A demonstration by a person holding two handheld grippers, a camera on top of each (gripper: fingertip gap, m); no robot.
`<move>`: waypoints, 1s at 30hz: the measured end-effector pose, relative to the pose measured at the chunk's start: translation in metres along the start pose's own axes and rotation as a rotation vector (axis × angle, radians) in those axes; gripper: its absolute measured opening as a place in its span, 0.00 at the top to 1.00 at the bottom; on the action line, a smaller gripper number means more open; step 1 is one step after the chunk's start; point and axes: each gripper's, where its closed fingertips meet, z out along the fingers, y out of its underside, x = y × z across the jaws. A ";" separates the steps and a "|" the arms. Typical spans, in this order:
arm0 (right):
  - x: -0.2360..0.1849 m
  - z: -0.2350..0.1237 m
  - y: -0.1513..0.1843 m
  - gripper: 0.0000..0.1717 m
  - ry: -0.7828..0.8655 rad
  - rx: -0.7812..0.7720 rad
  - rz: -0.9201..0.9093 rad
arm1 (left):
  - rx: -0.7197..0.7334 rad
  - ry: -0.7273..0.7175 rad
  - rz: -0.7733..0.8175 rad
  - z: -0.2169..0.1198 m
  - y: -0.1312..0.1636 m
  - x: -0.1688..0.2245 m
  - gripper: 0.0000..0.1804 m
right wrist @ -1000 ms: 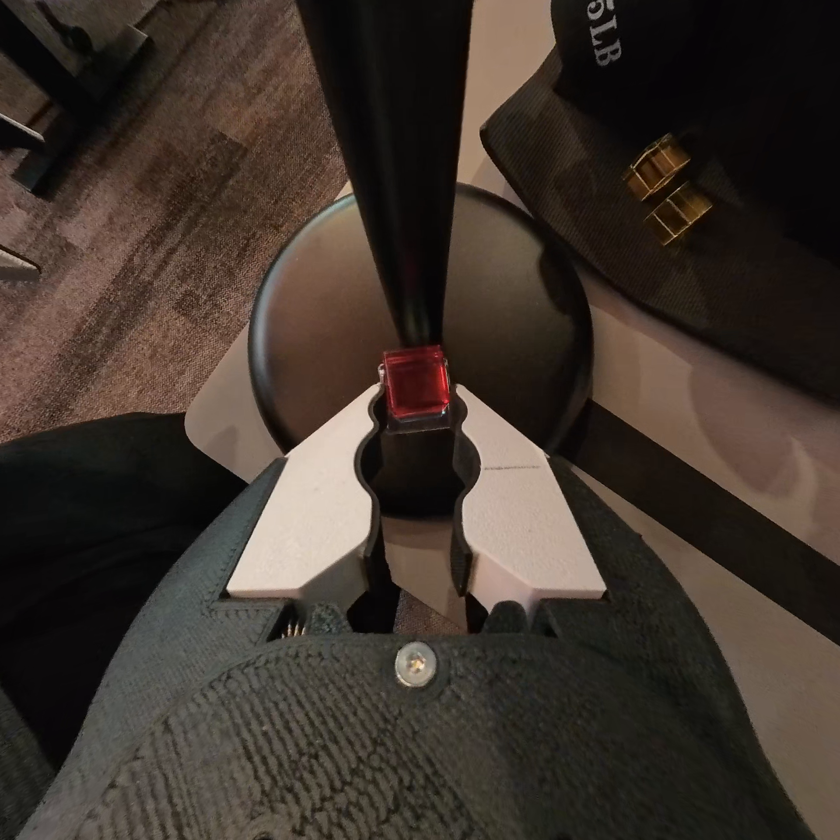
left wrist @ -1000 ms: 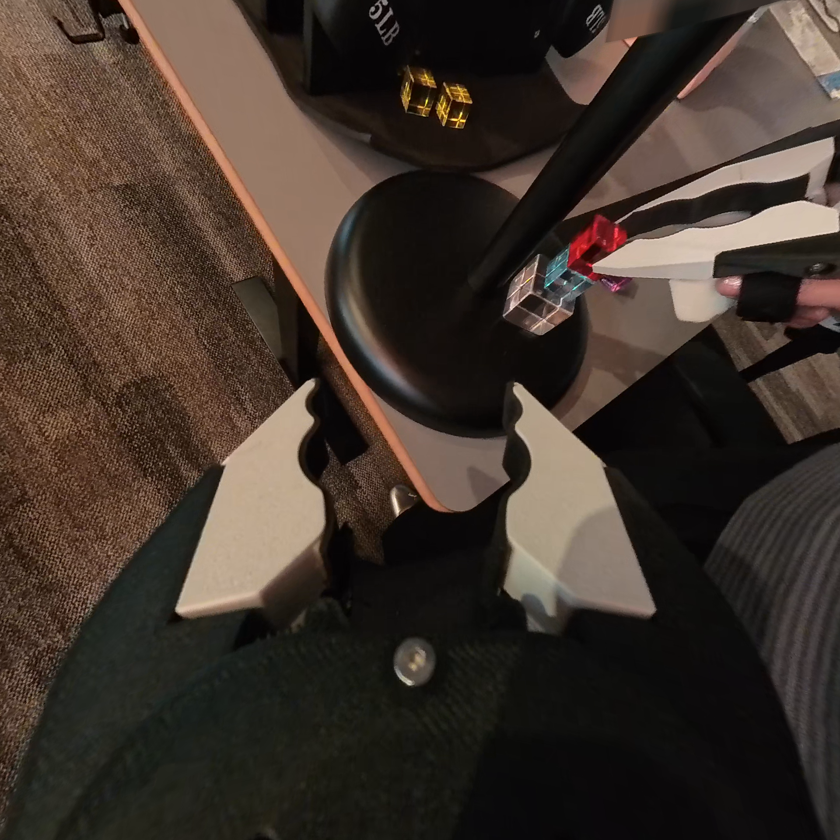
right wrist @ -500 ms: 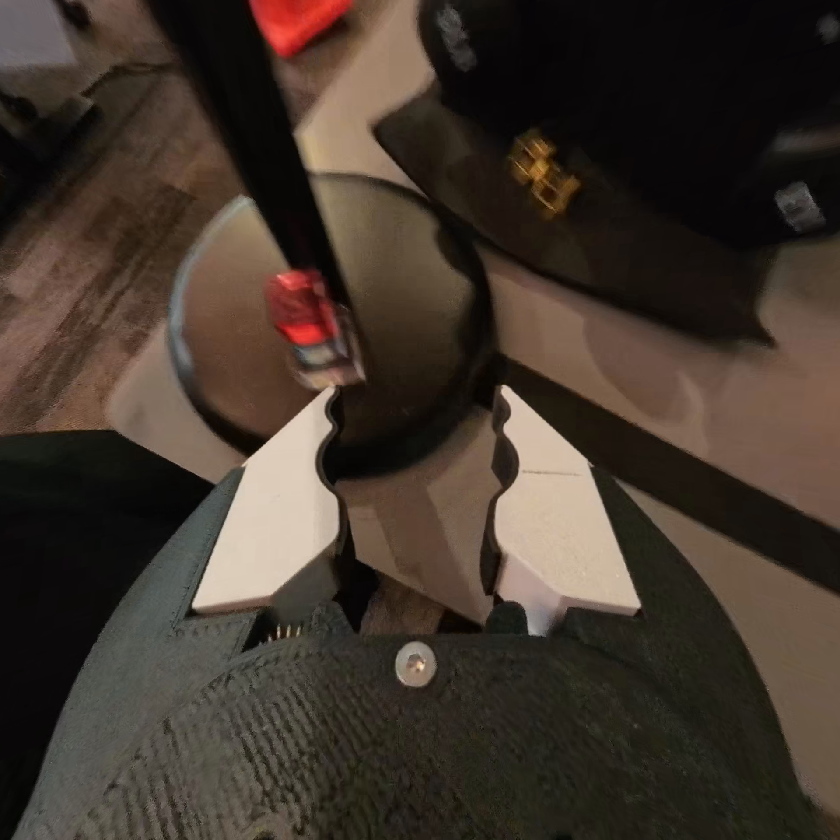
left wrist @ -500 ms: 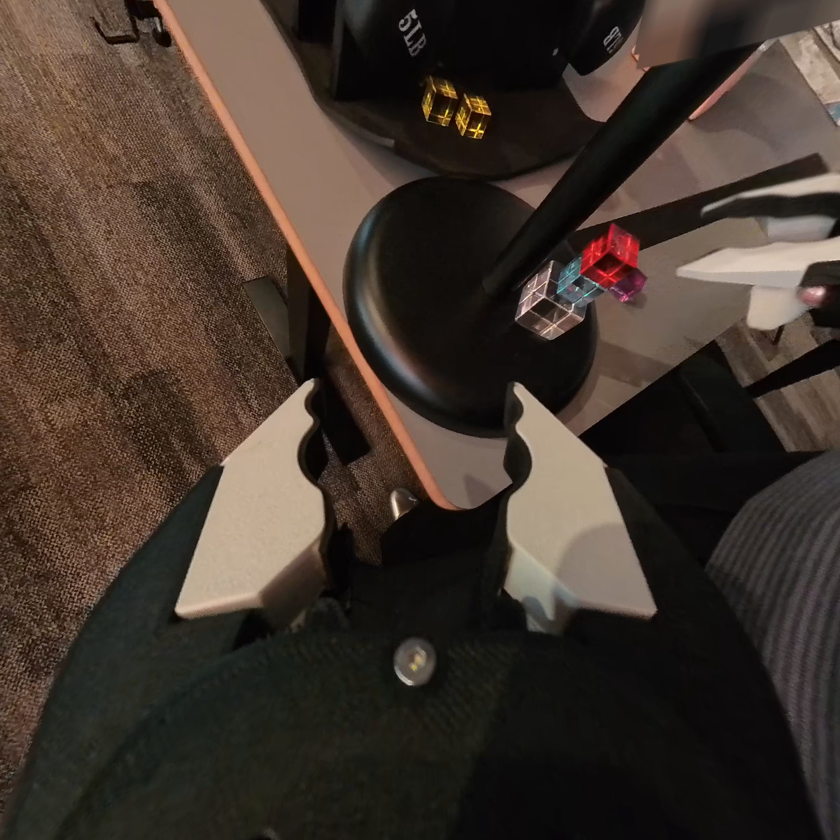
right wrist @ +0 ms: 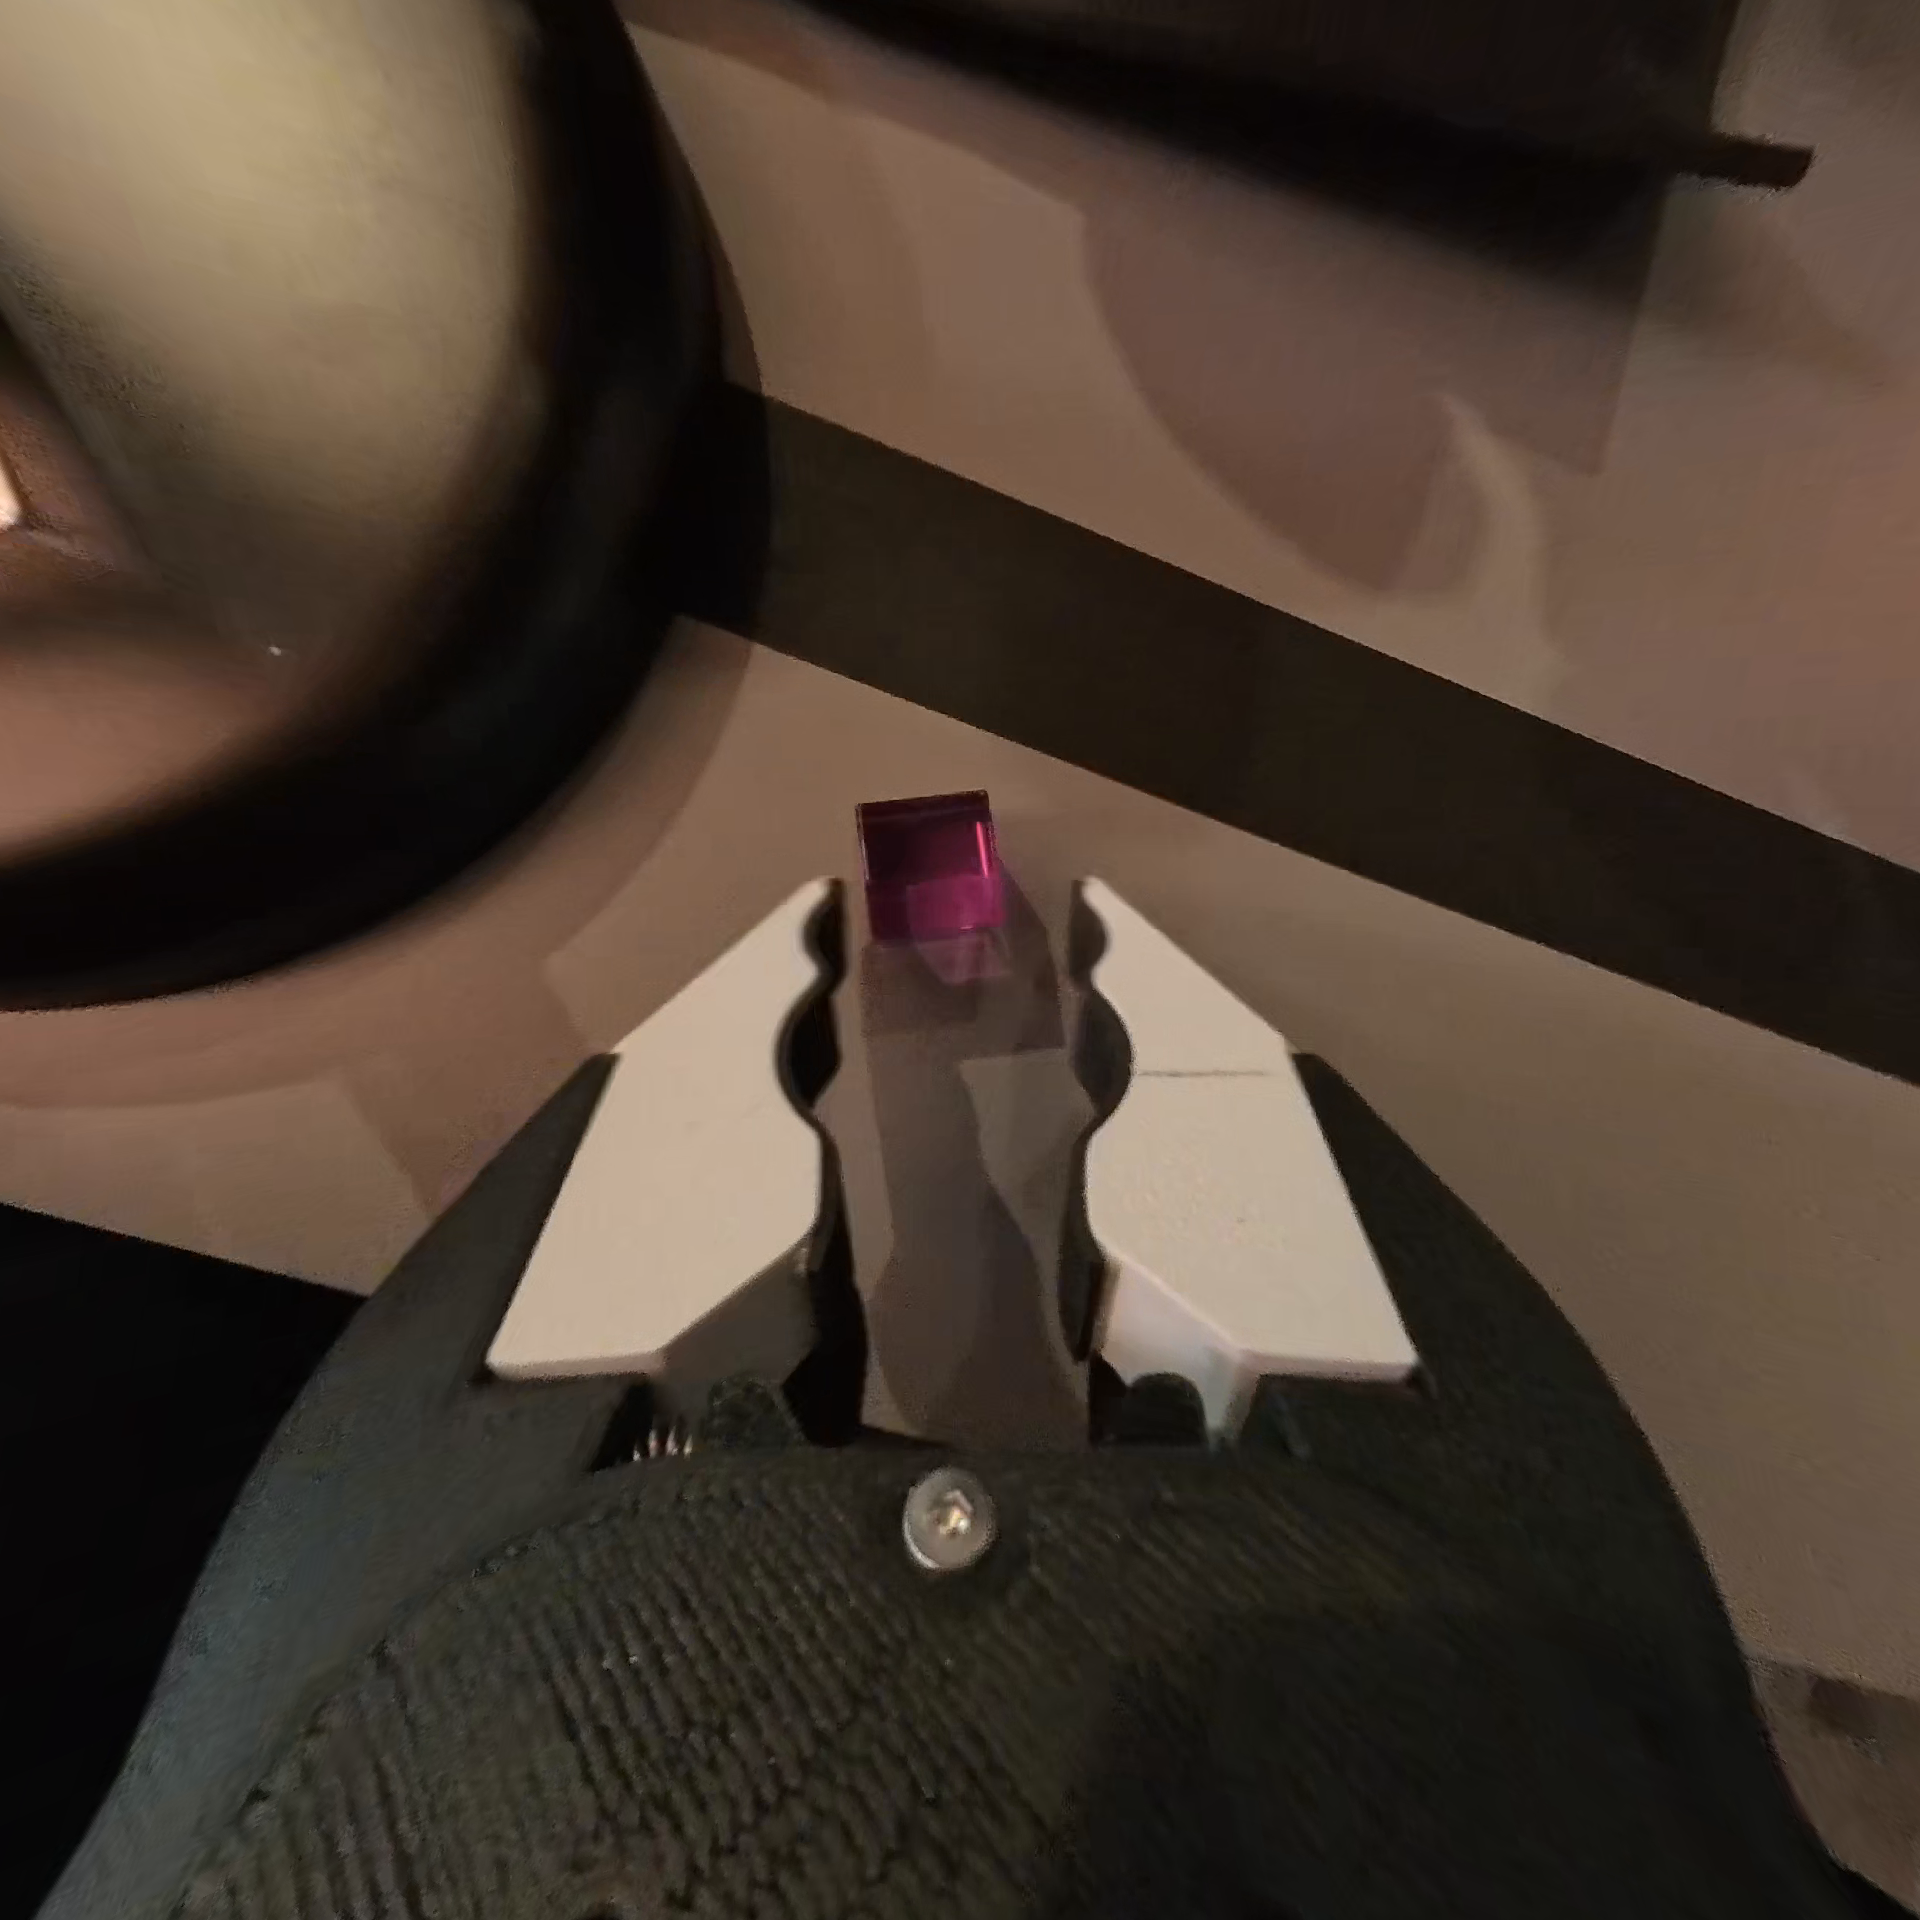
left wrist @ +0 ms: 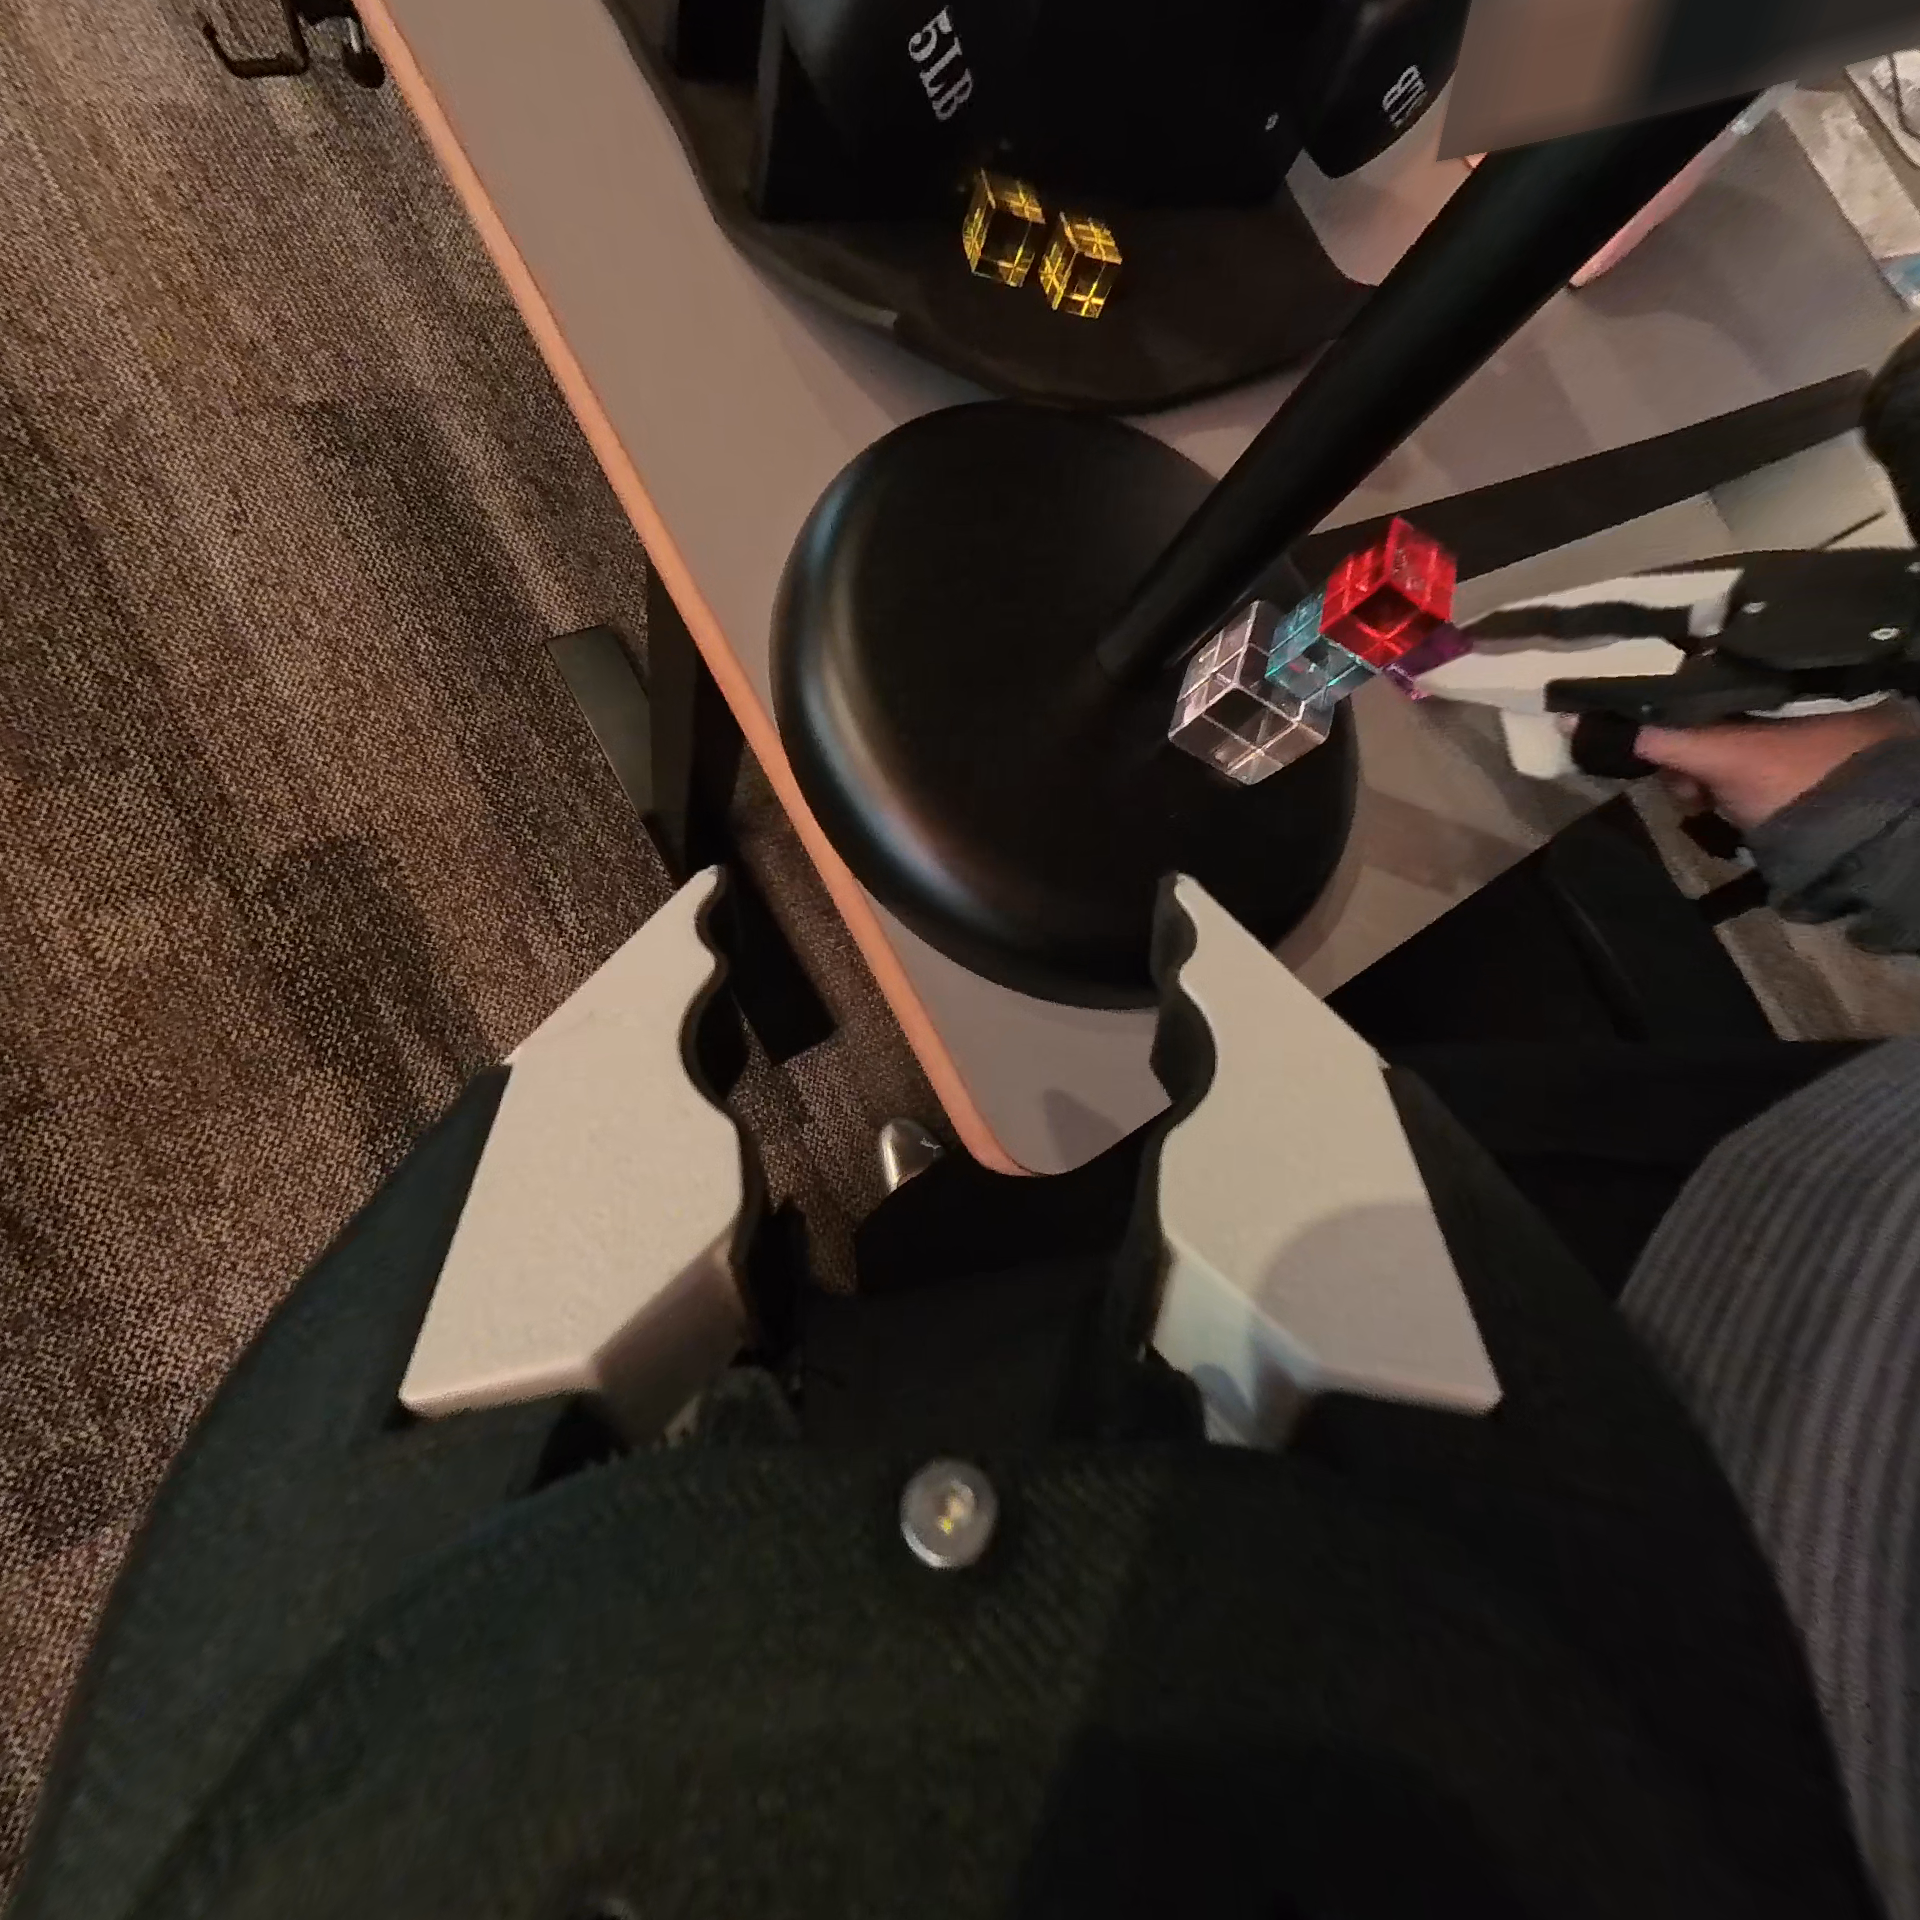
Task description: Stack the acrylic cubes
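My left gripper [left wrist: 945, 883] is open and empty, and hangs over the table's near corner in front of a black round base [left wrist: 987, 748]. On that base, by the black pole [left wrist: 1455, 332], lie a clear cube [left wrist: 1242, 707] and a cyan cube [left wrist: 1309, 644], with a red cube [left wrist: 1387, 603] resting on top. A purple cube [left wrist: 1429, 660] sits on the table beside them. My right gripper [right wrist: 956, 885] is open, with the purple cube [right wrist: 925, 873] standing between its fingertips. A gap shows on the right side, and the pads do not press on it.
Two yellow cubes [left wrist: 1039, 255] lie on a dark mat beside black weights [left wrist: 883, 83] at the back. A black strip [right wrist: 1247, 675] crosses the grey table [left wrist: 644, 343]. Brown carpet [left wrist: 260, 520] lies to the left, below the table edge. A person's striped leg [left wrist: 1766, 1351] is at the right. Some 35 centimeters of space lies between my two pairs of fingers. The black pole [left wrist: 1455, 332] sits 12 centimeters or so from the ends of my left fingers.
My right gripper let go of the red cube on top of the cyan one, drew back, and came down around the purple cube with its jaws narrowing. My left gripper stayed open and barely moved.
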 end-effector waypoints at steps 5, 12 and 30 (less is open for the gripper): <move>-0.015 -0.006 -0.028 0.86 -0.140 0.026 0.062 | 0.000 -0.007 0.000 -0.001 0.000 0.000 0.56; -0.104 -0.083 -0.127 0.85 -0.331 0.218 -0.068 | 0.013 -0.025 -0.011 -0.005 -0.001 -0.004 0.56; -0.144 -0.083 -0.125 0.85 -0.293 0.116 -0.257 | 0.011 -0.021 -0.014 -0.006 0.000 -0.002 0.56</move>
